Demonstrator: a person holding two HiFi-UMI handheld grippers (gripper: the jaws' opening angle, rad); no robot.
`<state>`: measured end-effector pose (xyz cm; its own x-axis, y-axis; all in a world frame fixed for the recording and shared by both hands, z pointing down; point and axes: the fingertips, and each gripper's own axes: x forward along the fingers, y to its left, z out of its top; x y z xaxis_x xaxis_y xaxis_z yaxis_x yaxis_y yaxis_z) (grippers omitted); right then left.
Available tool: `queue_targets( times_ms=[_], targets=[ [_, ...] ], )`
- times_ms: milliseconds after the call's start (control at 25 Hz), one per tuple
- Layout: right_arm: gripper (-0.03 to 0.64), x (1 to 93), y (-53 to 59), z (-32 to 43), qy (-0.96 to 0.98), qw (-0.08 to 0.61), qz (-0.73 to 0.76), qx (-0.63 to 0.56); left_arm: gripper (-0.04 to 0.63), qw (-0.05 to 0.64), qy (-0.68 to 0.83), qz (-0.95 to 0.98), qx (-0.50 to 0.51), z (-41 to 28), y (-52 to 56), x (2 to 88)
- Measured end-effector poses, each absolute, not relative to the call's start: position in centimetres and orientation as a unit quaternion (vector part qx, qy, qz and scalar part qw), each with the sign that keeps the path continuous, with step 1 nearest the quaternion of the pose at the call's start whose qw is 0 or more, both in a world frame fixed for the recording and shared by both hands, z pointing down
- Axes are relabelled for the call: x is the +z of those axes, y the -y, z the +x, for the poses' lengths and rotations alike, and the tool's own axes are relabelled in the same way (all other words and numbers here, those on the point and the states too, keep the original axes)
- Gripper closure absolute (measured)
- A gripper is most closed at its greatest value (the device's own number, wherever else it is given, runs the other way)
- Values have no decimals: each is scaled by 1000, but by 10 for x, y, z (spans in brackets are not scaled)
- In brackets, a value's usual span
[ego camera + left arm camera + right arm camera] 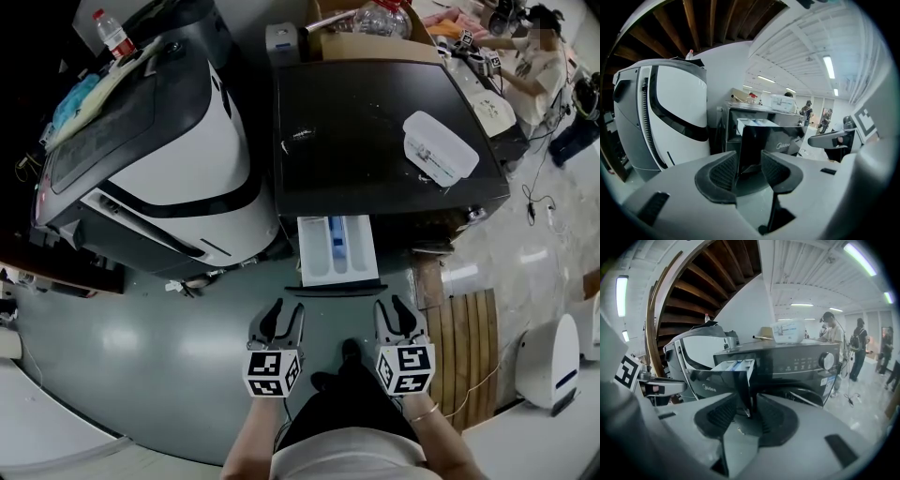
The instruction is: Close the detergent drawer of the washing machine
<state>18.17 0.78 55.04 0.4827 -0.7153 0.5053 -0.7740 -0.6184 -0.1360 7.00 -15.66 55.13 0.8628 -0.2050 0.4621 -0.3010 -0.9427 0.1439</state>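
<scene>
This looks like a workroom or test lab, not a home. A dark washer [384,141] and a bulky white machine [178,159] stand side by side on a bare grey floor [141,356]. A cardboard box [375,42] sits behind them, and cables [539,202] trail over pale tiles. A person [536,66] works at a cluttered desk [483,94]. The right gripper view shows an open hall — strip lights [801,304] on a panelled ceiling, the wooden underside of a stair [708,282], and people [857,350] standing about, one with a backpack.
</scene>
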Motion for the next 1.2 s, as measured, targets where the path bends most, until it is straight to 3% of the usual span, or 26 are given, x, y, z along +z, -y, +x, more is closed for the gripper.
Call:
queue_targets(
  times_ms=[1200],
  targets=[
    [499,559,15,188,462,81,845,258,443,95,112,960,237,94,158,559]
  ],
)
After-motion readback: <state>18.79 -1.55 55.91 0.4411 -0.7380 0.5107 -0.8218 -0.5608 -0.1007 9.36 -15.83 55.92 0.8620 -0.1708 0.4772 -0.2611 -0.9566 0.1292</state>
